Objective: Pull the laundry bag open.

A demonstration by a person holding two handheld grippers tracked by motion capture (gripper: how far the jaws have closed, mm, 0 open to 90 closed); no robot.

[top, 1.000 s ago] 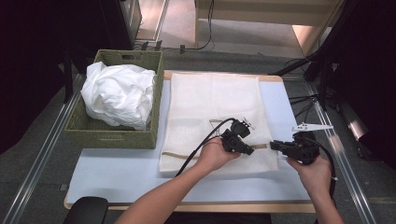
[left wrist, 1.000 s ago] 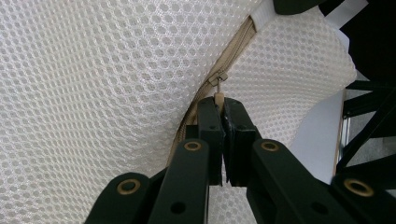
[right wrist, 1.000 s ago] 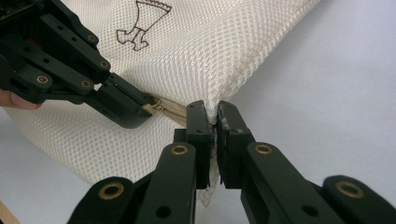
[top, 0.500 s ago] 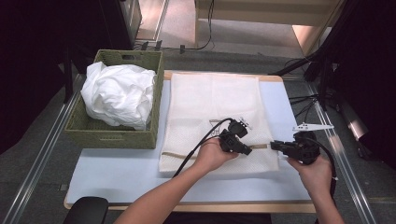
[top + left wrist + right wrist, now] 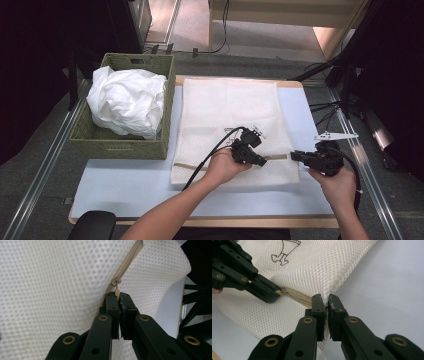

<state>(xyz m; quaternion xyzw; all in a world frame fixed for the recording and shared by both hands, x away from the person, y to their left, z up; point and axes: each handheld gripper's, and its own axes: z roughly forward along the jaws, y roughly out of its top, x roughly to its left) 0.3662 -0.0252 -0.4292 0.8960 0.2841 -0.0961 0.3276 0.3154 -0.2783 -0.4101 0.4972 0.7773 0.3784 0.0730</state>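
1. Lying flat on the bench (image 5: 125, 185), a mesh bag (image 5: 227, 115) is seen.
2. Its zip pull (image 5: 116, 292) is pinched by the left claw (image 5: 118, 295); the tab is mostly hidden.
3. The bag's edge is clamped by the right claw (image 5: 325, 305).
4. The bag's printed mark (image 5: 284, 251) is cut off.

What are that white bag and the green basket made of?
The bag looks like white mesh fabric, probably synthetic: a fine grid of small holes shows. The basket appears woven from green fibre or cord, matte, with a ribbed plaited wall.
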